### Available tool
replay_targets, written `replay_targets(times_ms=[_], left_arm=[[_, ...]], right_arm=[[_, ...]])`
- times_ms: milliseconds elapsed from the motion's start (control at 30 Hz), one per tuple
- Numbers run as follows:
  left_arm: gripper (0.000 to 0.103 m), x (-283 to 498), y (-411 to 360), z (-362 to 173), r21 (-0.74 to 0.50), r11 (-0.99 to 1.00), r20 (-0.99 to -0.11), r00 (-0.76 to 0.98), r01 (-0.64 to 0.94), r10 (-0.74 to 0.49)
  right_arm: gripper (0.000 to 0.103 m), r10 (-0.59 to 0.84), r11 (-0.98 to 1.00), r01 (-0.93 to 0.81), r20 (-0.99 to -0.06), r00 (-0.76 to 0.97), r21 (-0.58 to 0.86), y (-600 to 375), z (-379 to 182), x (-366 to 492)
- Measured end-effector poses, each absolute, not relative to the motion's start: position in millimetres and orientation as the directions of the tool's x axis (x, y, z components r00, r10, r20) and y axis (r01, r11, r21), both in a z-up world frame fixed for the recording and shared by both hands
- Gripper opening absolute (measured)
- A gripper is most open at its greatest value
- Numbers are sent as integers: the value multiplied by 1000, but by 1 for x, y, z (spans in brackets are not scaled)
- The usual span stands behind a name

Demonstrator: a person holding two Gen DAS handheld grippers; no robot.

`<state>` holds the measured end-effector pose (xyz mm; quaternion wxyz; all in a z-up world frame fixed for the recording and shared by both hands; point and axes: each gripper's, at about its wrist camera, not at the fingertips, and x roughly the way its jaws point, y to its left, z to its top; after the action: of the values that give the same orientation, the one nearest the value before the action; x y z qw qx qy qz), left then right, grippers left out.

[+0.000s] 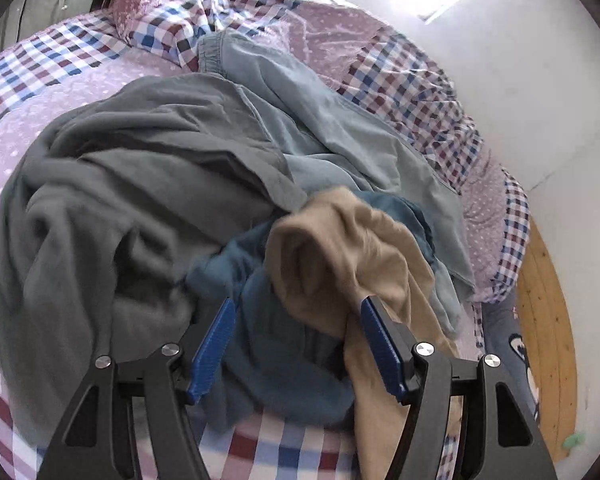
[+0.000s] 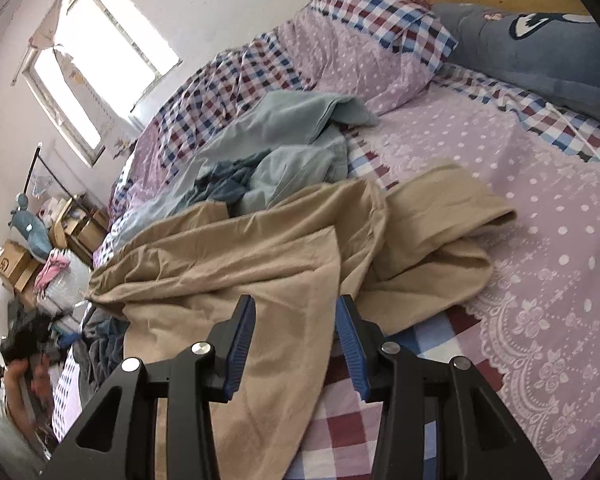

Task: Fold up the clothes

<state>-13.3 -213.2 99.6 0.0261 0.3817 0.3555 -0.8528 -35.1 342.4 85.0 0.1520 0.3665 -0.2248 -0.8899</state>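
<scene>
The clothes sit in one blurred heap on the bed (image 1: 80, 88), so where the grey garment (image 1: 112, 200) ends under the dark blue garment (image 1: 268, 340) is hard to tell. The left tool (image 1: 298, 310) hangs released, its jaws spread over the blue cloth, with the tan trousers (image 1: 352, 248) brushing its right finger, perhaps only draped there. The right tool (image 2: 296, 316) stands half-spread over the tan trousers (image 2: 236, 264), which run beneath and between its jaws; no pad presses on them.
</scene>
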Motion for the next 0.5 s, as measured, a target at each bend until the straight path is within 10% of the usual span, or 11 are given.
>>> replay_targets(times_ms=[500], left_arm=[[70,71,-60,31,-601,-799,-591,-689,28,420]], right_arm=[[44,-337,-935,167,-638,-692,312,308,69,-101]])
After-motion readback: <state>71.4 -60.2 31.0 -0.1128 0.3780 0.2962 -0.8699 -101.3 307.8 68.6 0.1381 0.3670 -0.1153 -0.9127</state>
